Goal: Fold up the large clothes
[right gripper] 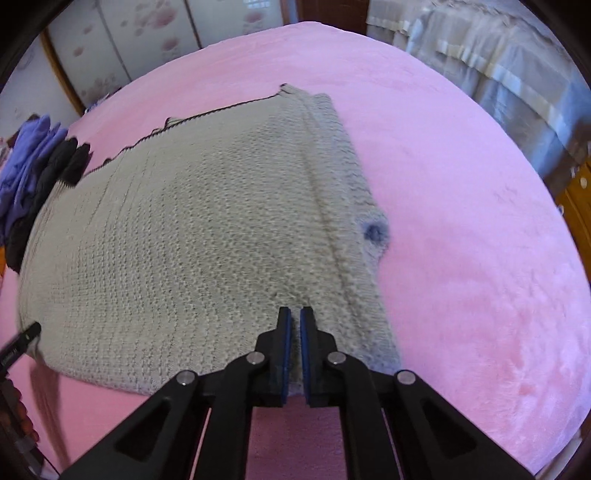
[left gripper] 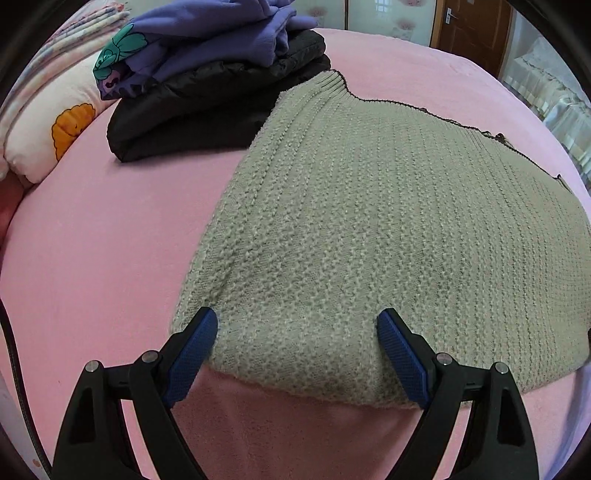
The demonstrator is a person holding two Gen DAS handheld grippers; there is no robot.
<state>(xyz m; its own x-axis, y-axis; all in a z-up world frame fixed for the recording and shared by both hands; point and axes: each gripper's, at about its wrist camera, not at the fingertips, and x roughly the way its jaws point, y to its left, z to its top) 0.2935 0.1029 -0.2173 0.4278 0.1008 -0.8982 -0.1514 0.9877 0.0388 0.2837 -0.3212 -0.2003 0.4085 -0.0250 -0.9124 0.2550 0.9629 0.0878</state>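
Observation:
A grey knitted sweater (left gripper: 369,229) with a dark-trimmed far edge lies spread flat on the pink bed (left gripper: 92,258). My left gripper (left gripper: 297,325) is open, its blue pads straddling the sweater's near left corner. In the right wrist view the same sweater (right gripper: 184,240) fills the middle, with a ridge running along its right side. My right gripper (right gripper: 294,321) is shut on the sweater's near edge, close to the right corner. A tip of the left gripper (right gripper: 26,334) shows at the sweater's near left corner.
A stack of folded clothes, purple (left gripper: 221,40) on black (left gripper: 207,107), sits at the sweater's far left and touches it. A white pillow (left gripper: 55,122) with an orange print lies left. A wooden door (left gripper: 476,29) and curtains (right gripper: 498,74) stand beyond the pink bed (right gripper: 480,240).

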